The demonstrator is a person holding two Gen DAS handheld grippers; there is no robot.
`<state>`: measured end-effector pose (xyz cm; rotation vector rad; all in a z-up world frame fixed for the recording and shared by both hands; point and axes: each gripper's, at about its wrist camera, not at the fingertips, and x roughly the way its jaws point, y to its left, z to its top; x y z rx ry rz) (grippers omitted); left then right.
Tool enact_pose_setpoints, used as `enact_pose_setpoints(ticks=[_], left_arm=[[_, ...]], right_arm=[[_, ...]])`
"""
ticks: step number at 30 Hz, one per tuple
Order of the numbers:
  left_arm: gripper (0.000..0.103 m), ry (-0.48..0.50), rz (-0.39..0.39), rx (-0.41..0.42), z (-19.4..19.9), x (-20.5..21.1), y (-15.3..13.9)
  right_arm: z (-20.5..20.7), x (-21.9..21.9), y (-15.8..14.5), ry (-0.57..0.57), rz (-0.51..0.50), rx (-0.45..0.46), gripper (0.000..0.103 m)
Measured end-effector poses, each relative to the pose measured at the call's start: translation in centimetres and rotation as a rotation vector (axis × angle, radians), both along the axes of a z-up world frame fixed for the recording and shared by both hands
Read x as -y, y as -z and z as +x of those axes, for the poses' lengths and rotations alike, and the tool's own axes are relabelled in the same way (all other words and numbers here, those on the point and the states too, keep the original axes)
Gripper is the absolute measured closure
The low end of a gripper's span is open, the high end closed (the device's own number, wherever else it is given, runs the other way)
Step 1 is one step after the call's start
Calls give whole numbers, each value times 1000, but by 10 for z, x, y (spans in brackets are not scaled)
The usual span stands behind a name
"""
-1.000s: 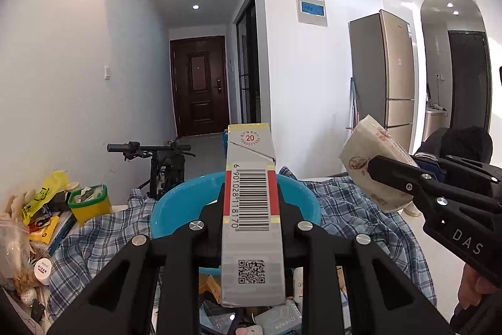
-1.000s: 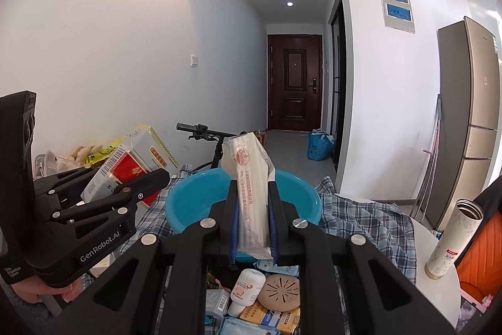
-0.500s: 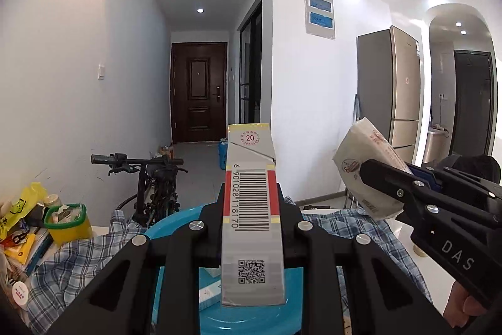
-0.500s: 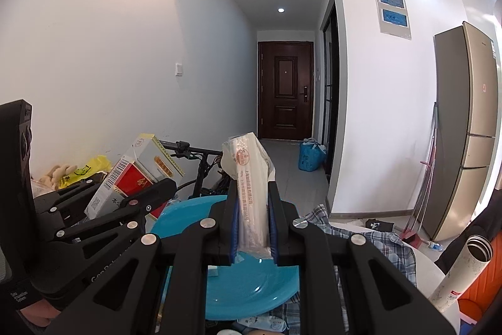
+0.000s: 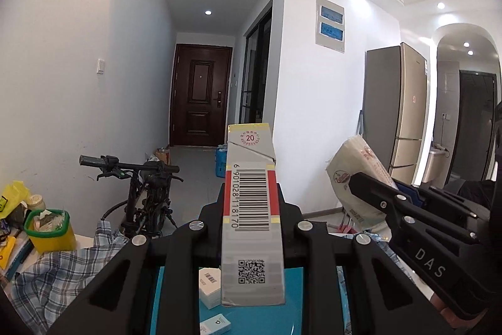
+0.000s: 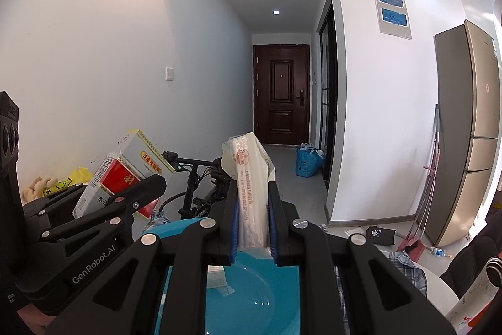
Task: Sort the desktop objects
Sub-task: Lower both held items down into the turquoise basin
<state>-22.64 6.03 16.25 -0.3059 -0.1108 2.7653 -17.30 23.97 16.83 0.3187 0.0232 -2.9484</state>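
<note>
My left gripper (image 5: 251,209) is shut on a long grey and red carton with a barcode (image 5: 251,209), held upright over the blue basin (image 5: 295,297). My right gripper (image 6: 252,209) is shut on a white plastic tissue pack (image 6: 249,178), also over the blue basin (image 6: 251,294). The carton shows at left in the right wrist view (image 6: 125,175); the tissue pack shows at right in the left wrist view (image 5: 357,175). Small white boxes (image 5: 209,284) lie in the basin.
A checked cloth (image 5: 62,275) covers the table. A green and yellow tub (image 5: 50,228) stands at left. A bicycle (image 5: 147,193) leans beyond the table. A paper tube (image 6: 477,291) lies at right. A fridge (image 6: 470,131) stands against the wall.
Both grippers have moved forward and up over the basin with their loads; the clutter of small items on the table has dropped out of view below.
</note>
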Motion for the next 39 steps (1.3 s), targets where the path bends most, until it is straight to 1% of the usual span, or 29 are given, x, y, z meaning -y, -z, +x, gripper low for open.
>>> enact_pose_setpoints(ticks=[2,4,6,8,12,15,19,21,27,31,35,39], left_arm=[[79,-18,11,-11,-1,2,1],[79,-36,5,-14,-3,2,5],[79,-36,-22,-1,-7,1,7],[79,-47,-9,10,-9,3,9],[79,-55,-8,14,-12,6,9],[79,-58,-26,41,-19,4,14],[79,-65,-18,151,-45,9,29],[79,-66,-27,202,-57,10,39],[79,-76,-91,303,-82,5,61],[79,-82,-108,373,-96,6,77],[79,-68,-126,445,-107,4,91],[79,-47,-162,529,-118,0,107]], right_arm=[[-5,-2,2,3,-17,1,89],[-10,-4,4,9,-20,7,89],[-13,-5,5,3,-17,13,89],[-14,-6,5,8,-24,15,89],[-18,-8,4,14,-21,20,89],[-25,-8,7,6,-22,39,89],[-40,-6,19,12,-6,89,89],[-49,-7,26,10,-1,128,89],[-75,-15,45,13,8,233,89],[-84,-15,55,-7,21,287,89],[-92,-9,71,-49,39,354,89],[-101,1,86,-62,59,406,89]])
